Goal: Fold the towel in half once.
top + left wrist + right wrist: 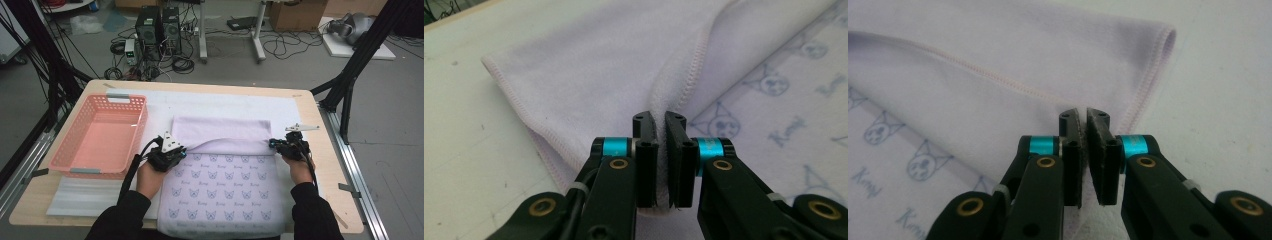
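A pale lilac towel printed with small cat faces lies on the table in front of me, its far part folded over so the plain back faces up. My left gripper is shut on the folded edge at the towel's left side; the cloth is pinched between its jaws. My right gripper is shut on the folded edge at the right side, with the hemmed corner just beyond its jaws.
An empty pink plastic basket stands at the table's left. A white foam mat lies under the towel. Past the table's far edge are computer towers, cables and desk legs on the floor.
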Tool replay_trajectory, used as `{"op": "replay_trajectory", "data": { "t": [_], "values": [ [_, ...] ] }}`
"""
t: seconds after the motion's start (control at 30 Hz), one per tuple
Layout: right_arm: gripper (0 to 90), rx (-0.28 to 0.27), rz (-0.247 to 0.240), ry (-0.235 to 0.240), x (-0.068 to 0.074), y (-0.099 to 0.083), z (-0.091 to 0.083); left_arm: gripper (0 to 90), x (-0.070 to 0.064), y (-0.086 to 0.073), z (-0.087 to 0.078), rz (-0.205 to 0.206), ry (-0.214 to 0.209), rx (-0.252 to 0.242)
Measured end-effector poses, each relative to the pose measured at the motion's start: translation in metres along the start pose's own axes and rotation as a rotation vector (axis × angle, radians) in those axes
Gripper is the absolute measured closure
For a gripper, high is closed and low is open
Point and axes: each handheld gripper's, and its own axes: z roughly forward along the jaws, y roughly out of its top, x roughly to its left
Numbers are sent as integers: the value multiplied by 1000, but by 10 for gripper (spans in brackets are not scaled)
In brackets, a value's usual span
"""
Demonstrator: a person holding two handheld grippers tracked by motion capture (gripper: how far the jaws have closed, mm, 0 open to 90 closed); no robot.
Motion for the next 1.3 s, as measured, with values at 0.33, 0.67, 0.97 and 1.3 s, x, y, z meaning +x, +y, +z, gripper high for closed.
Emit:
{"op": "replay_trajectory", "data": {
  "t": [0.33, 0.67, 0.97, 1.3],
  "values": [
    [859, -62, -62, 27, 14, -12, -30, 843, -3, -12, -31, -16, -71, -16],
    [859, -123, -68, 99, 32, -43, -71, 840, -10, -23, -53, -39, -108, -40],
    [859, -117, -87, 109, 42, -53, -86, 834, -14, -29, -61, -48, -144, -43],
    [859, -101, -86, 123, 45, -65, -91, 833, -18, -33, -69, -57, -167, -51]
  ]
}}
